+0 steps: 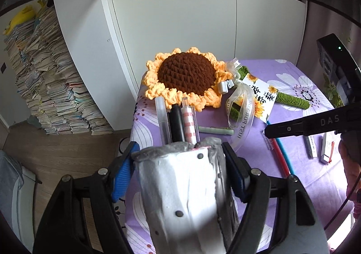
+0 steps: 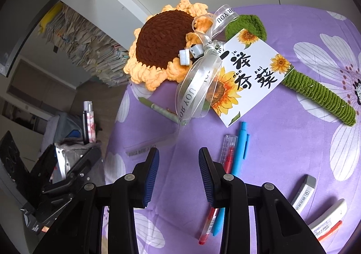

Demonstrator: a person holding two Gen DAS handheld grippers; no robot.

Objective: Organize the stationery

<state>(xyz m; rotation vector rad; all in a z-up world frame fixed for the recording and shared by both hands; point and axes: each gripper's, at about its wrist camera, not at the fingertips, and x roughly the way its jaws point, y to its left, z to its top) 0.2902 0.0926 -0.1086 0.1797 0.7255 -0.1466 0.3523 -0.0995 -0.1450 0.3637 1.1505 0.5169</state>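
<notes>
Grey pencil case, low centre frame, clenched in left hand-held gripper, mouth up to receive pens; three already inside. Right hand-held gripper released, empty, above red pen and blue pen on bench, likely next picks.

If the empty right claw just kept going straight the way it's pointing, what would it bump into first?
Probably the bare purple tablecloth just ahead of the open right claw. The red pen lies slightly to its right, likely missed. Farther on lies the ribbon beside the sunflower card; depth is uncertain.
</notes>
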